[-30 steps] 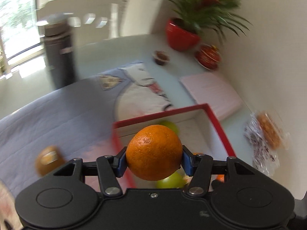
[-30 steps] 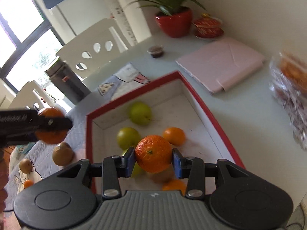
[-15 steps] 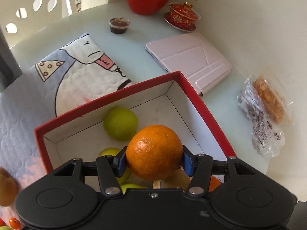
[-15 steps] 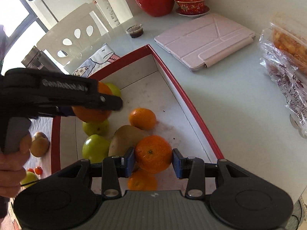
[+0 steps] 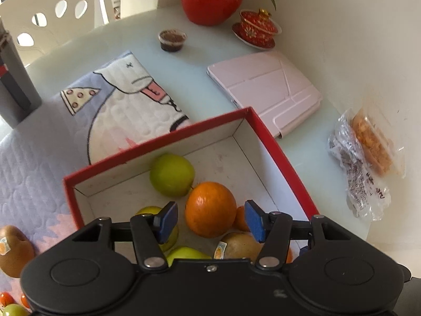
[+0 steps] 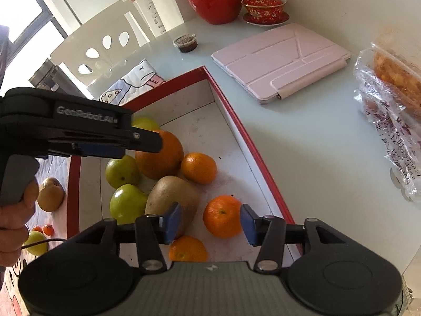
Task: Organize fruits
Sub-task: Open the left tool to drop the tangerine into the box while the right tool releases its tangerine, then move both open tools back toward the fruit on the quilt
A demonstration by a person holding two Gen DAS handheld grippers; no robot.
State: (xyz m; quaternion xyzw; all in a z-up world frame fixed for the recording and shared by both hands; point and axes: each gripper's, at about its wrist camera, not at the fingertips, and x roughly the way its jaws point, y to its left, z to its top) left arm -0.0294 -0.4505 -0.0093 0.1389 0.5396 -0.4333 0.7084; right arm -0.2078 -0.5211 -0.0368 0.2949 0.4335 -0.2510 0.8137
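A red-rimmed box (image 5: 158, 142) (image 6: 236, 123) holds green apples (image 5: 172, 173) (image 6: 122, 171), a brown pear (image 6: 171, 200) and two small mandarins (image 6: 198, 167). A big orange (image 5: 210, 209) (image 6: 160, 155) lies in the box between the blue pads of my left gripper (image 5: 210, 221), which stands open with a gap on each side. My right gripper (image 6: 209, 222) hangs over the box's near end. Its jaws are opening around a mandarin (image 6: 222, 216) that rests on the box floor. The left gripper (image 6: 142, 144) shows side-on in the right wrist view.
A pink tablet case (image 5: 265, 92), a snack bag (image 5: 365, 163), a red plant pot (image 5: 210, 2), a red lidded cup (image 5: 256, 27) and a sauce cup (image 5: 172, 40) lie beyond the box. On the quilted mat (image 5: 52, 131) sits a brown fruit (image 5: 13, 250). A grey flask (image 5: 13, 79) stands left.
The left gripper came over the box and let go of the big orange, which now lies inside. The right gripper sank, and its jaws spread off the mandarin.
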